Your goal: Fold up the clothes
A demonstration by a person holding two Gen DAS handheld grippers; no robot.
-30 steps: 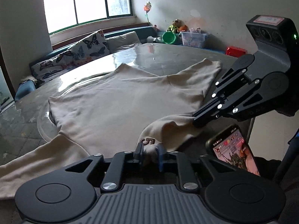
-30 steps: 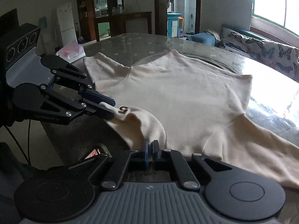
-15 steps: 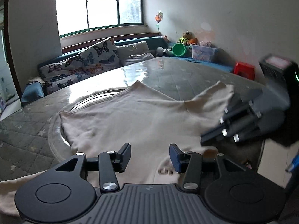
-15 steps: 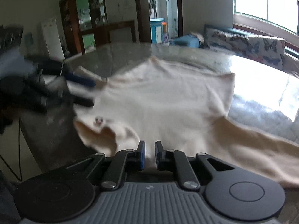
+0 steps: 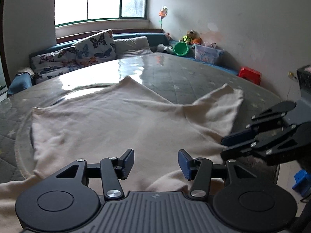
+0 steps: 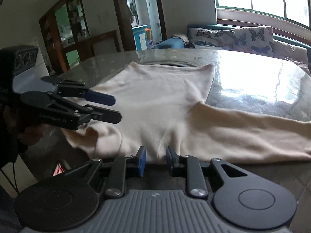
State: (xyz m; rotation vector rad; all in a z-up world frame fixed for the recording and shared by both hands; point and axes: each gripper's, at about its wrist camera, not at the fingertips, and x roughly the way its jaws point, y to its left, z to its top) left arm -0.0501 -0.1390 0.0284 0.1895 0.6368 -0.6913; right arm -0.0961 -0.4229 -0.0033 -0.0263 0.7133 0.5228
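Left hand-held gripper (image 5: 156, 162): jaws just opening, now spread, hem dropped. Right hand-held gripper (image 6: 155, 160): likewise parting, nothing pinched. Sweater (image 5: 116, 120): released on surface (image 5: 184, 77); fold apparently laid, next grasp pending.

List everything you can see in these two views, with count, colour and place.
cream sweatshirt: one, spread flat on the table
round glass-topped table: one, grey, centre
butterfly-print cushions: two, white, bench under the window
green bowl: one, far corner
clear plastic box: one, beside the bowl
red stool: one, by the wall
plush toy: one, behind the bowl
left gripper: black, blue pads, jaws just opened, nothing gripped
right gripper: black, jaws just opened, over the near hem
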